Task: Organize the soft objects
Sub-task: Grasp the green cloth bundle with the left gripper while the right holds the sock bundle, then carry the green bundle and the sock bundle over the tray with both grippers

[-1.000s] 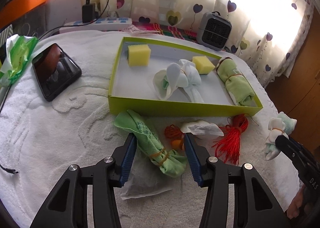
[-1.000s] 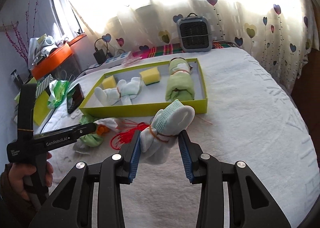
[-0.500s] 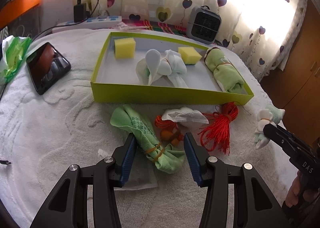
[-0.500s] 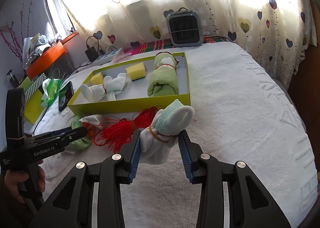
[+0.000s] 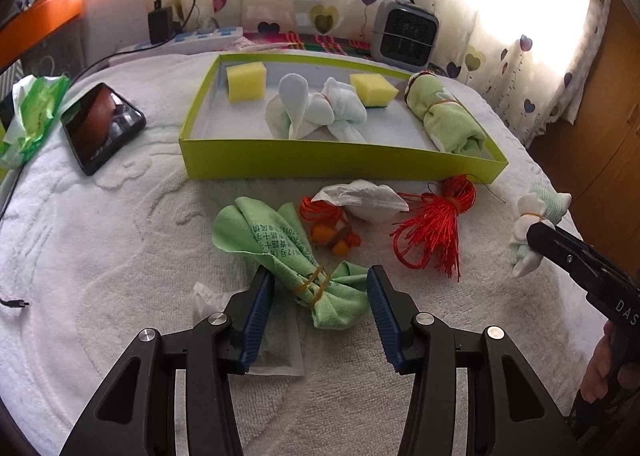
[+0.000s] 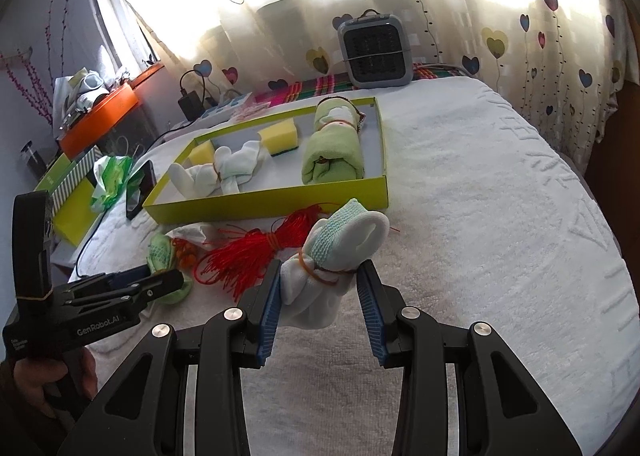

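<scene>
From the left wrist camera, the left gripper (image 5: 320,296) stands spread around the banded end of the green cloth bundle (image 5: 288,256). The cloth lies between the pads, which do not seem to press it yet. If the jaws close this low on the tail, I'd guess the loose fanned end ahead could flop or slide out on the lift. A clear plastic bag (image 5: 256,336) lies under the left finger and might get pinched along with the cloth. Just ahead and right of the gripper sit a small orange-and-red bundle (image 5: 332,228), a white crumpled cloth (image 5: 360,202) and a red cord hank (image 5: 436,228), close enough to snag. Beyond them is the green tray (image 5: 320,160), already holding sponges, socks and a rolled towel.

From the right wrist camera, the right gripper (image 6: 320,296) pinches a banded white sock bundle (image 6: 332,256), held up above the bed. The grip looks to sit on the lower end, so the top-heavy bundle might tip.

The surface is a bed with a white textured cover (image 6: 500,236), soft and yielding. A phone (image 5: 102,122) lies far left; a small heater (image 6: 376,50) stands by the heart-print curtains.
</scene>
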Demonstrator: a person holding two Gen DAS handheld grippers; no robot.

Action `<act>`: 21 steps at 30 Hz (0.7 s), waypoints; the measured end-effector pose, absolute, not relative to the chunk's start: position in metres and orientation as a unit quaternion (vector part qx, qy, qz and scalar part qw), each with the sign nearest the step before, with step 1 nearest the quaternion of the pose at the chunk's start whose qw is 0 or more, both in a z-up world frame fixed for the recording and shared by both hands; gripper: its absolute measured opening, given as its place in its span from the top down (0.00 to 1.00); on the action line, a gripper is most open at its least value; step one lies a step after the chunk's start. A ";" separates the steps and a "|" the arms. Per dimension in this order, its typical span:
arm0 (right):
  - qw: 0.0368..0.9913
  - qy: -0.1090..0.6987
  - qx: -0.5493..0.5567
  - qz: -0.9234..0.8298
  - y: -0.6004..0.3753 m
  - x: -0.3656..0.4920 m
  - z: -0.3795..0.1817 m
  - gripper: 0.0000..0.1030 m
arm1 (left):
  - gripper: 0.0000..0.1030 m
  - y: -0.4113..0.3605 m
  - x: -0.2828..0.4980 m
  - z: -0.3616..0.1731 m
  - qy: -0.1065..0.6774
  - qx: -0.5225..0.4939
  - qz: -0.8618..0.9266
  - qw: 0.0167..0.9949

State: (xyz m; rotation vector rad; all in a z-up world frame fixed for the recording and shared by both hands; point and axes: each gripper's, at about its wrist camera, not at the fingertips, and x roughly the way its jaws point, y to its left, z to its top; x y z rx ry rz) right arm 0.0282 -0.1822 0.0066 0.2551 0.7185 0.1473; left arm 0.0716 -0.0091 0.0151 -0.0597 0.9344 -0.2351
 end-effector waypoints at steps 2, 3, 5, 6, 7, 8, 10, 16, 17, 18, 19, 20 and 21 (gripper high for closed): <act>0.925 0.350 0.125 0.073 -0.182 0.028 0.006 0.63 | 0.54 -0.011 0.067 0.015 0.448 -0.020 -0.111 0.887; 0.925 0.350 0.125 0.073 -0.182 0.029 0.006 0.63 | 0.55 -0.011 0.065 0.014 0.445 -0.019 -0.111 0.888; 0.924 0.352 0.127 0.075 -0.182 0.029 0.005 0.63 | 0.58 -0.008 0.066 0.013 0.444 -0.028 -0.109 0.889; 0.924 0.353 0.127 0.075 -0.182 0.029 0.004 0.63 | 0.58 -0.006 0.067 0.013 0.445 -0.034 -0.109 0.888; 0.924 0.353 0.126 0.076 -0.181 0.029 0.004 0.63 | 0.60 -0.005 0.069 0.013 0.445 -0.037 -0.108 0.888; 0.924 0.354 0.126 0.077 -0.181 0.029 0.004 0.63 | 0.61 -0.005 0.069 0.013 0.445 -0.037 -0.107 0.888; 0.924 0.354 0.124 0.078 -0.180 0.028 0.004 0.63 | 0.61 -0.005 0.069 0.012 0.443 -0.035 -0.107 0.889; 0.923 0.356 0.121 0.080 -0.176 0.028 0.003 0.63 | 0.72 -0.005 0.070 0.011 0.440 -0.039 -0.113 0.890; 0.923 0.357 0.120 0.080 -0.176 0.028 0.002 0.63 | 0.73 -0.005 0.070 0.011 0.440 -0.039 -0.113 0.890; 0.923 0.358 0.119 0.080 -0.176 0.028 0.002 0.63 | 0.73 -0.005 0.069 0.011 0.439 -0.040 -0.114 0.890; 0.922 0.359 0.119 0.081 -0.175 0.028 0.002 0.63 | 0.74 -0.005 0.069 0.012 0.438 -0.041 -0.116 0.891; 0.922 0.359 0.119 0.080 -0.175 0.028 0.001 0.63 | 0.75 -0.005 0.070 0.012 0.437 -0.042 -0.116 0.891; 0.922 0.359 0.119 0.080 -0.174 0.028 0.001 0.63 | 0.75 -0.005 0.070 0.012 0.437 -0.043 -0.117 0.891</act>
